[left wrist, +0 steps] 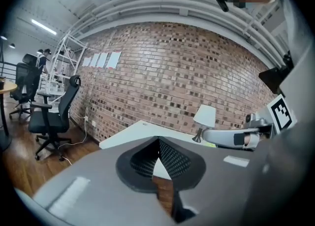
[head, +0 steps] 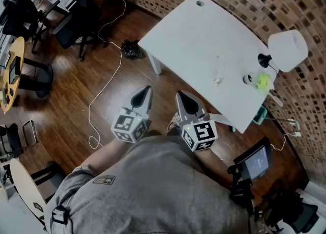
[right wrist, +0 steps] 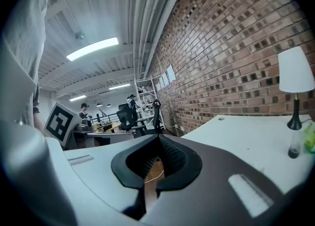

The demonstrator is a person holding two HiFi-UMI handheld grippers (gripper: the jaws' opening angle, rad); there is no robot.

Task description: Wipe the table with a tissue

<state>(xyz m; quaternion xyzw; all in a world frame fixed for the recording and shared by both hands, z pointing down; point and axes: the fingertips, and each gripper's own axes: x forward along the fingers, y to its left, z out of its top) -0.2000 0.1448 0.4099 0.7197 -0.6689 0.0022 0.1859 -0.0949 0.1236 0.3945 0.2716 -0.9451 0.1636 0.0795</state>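
Both grippers hang over the wooden floor (head: 109, 65), short of the table (head: 204, 29). The left gripper (head: 146, 90) and right gripper (head: 180, 94) each have their jaws closed tip to tip on nothing. The tissue (head: 218, 80), a small crumpled white wad, lies on the table's right part, left of the lamp (head: 288, 49). It looks light, soft and easily torn, so pinching its raised middle seems the best hold.

No legible txt (any view)
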